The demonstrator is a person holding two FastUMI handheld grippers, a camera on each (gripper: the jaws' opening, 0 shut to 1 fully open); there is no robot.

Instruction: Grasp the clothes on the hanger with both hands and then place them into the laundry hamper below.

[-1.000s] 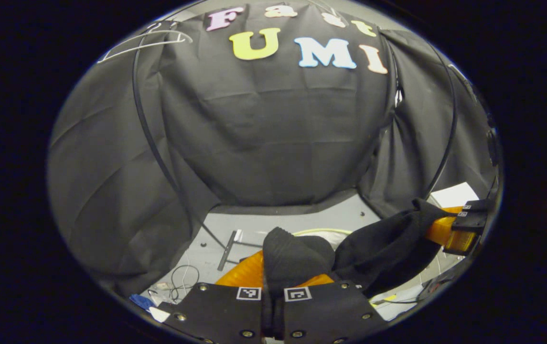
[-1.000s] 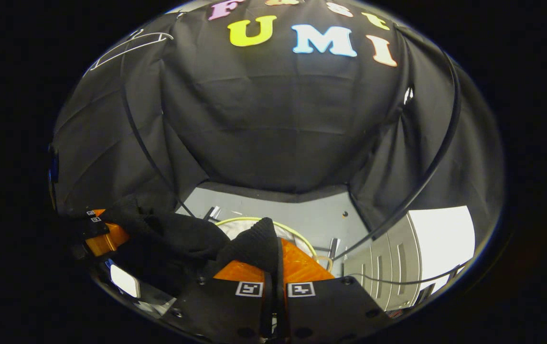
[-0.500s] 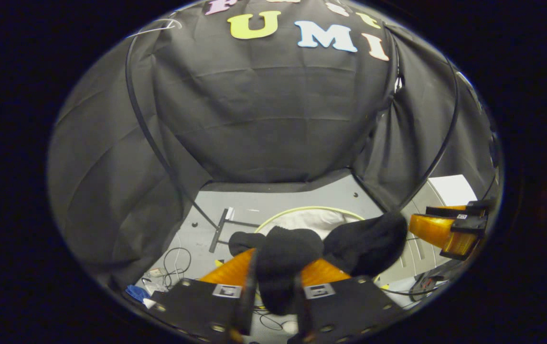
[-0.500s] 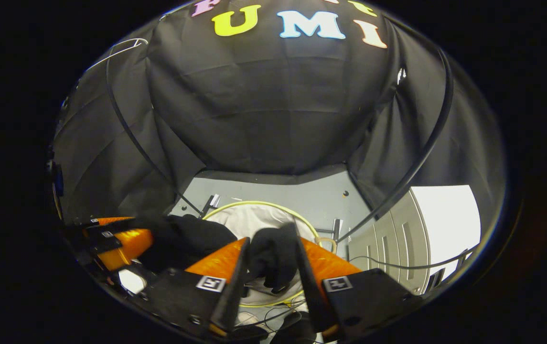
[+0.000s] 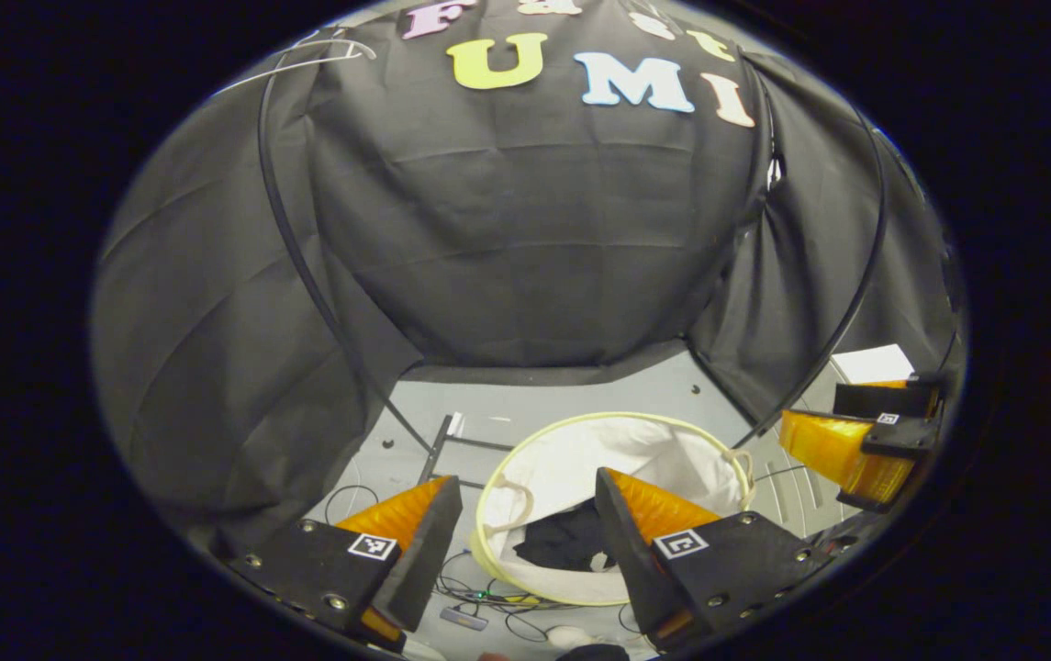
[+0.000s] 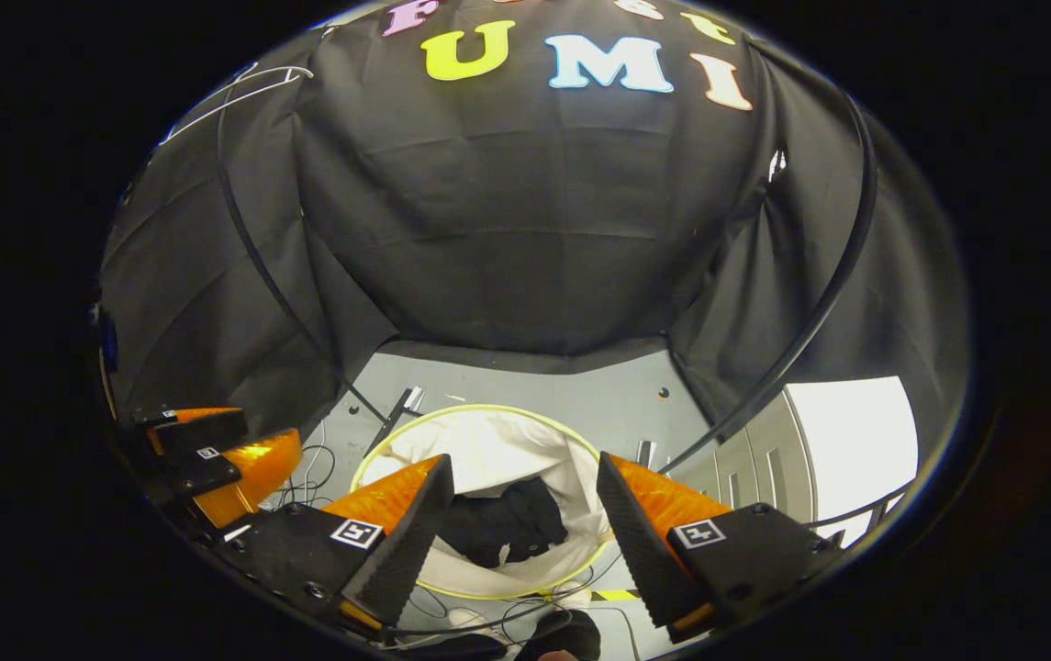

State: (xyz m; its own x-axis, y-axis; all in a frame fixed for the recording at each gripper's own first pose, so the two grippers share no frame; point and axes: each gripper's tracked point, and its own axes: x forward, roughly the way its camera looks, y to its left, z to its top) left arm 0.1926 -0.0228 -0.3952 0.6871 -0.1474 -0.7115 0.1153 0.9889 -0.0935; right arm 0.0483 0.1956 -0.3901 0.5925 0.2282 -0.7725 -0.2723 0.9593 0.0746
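Below both grippers, the clothes [image 6: 502,523] lie inside the hamper [image 6: 488,431]. My left gripper [image 5: 519,542] and right gripper [image 6: 519,528] gape wide, holding nothing. I judge placement complete.

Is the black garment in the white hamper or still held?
In: the black garment lies crumpled inside the white round fabric hamper, both grippers open above it.

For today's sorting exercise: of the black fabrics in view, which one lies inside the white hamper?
The small crumpled black garment at the bottom of the hamper; the other, the large black cloth, hangs as the booth wall behind it.
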